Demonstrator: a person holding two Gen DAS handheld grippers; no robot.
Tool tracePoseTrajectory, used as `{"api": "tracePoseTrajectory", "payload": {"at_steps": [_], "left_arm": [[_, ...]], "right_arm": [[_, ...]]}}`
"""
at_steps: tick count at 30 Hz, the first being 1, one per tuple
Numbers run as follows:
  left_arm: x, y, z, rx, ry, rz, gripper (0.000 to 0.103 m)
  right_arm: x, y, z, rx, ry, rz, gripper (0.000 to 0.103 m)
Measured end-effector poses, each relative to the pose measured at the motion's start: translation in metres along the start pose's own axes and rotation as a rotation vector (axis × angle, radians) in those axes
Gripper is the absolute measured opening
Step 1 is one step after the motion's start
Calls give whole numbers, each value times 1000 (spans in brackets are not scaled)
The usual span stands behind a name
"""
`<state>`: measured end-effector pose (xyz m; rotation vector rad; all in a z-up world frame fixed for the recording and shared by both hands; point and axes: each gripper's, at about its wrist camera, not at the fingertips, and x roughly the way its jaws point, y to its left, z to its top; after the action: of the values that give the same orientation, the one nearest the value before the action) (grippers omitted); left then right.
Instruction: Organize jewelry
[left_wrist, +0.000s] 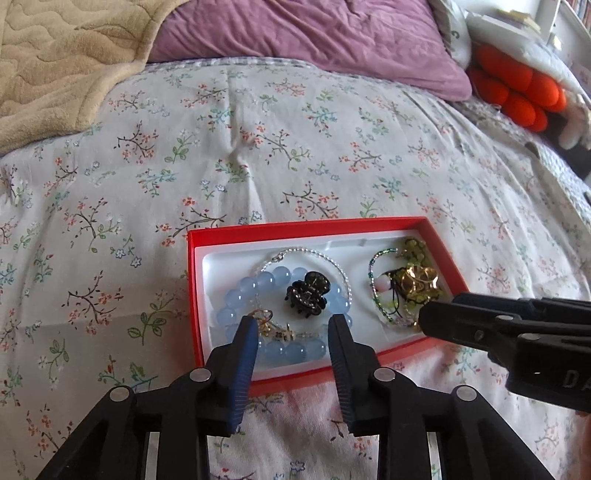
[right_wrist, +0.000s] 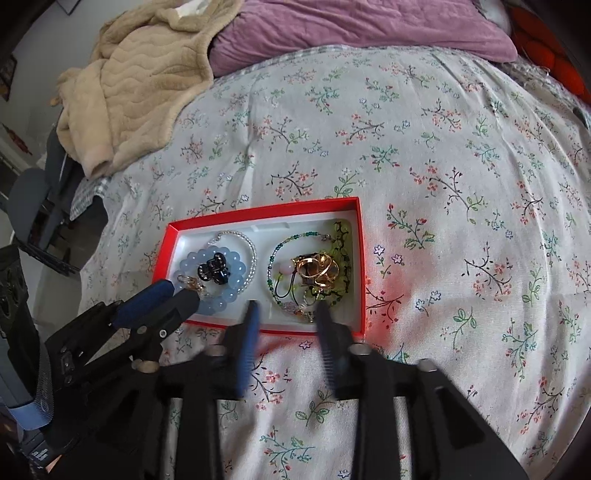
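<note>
Both claws gape — red box (left_wrist: 439, 232) just ahead.

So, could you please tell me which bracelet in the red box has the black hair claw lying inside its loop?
The pale blue bracelet of large round beads, in the left half.

A floral bedspread (left_wrist: 258, 147) fills the scene; far left a beige blanket (left_wrist: 55, 55), far a purple pillow (left_wrist: 314, 33), far right an orange cushion (left_wrist: 517, 88).
</note>
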<state>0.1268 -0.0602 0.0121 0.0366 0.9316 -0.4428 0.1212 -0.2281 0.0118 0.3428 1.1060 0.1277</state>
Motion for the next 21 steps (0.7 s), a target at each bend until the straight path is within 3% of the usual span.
{"api": "tracePoseTrajectory", "payload": {"at_steps": [6,10,16,21], "left_arm": [[-17,0,-6,-4,-10,21,60],[-30,1,-14,-12,-14,69,80],[-45,6,-31,-40,11,148,98],[-52,7,-49,-57,46,222,102]], "right_arm": [[-17,-1,-5,-10,-24,-13,42],[-29,-3,-14,-27,-37,-50,56],[-42,-2,-34,-63,-35,-124,71],[-51,4,-53,-107,-55,-239,93]]}}
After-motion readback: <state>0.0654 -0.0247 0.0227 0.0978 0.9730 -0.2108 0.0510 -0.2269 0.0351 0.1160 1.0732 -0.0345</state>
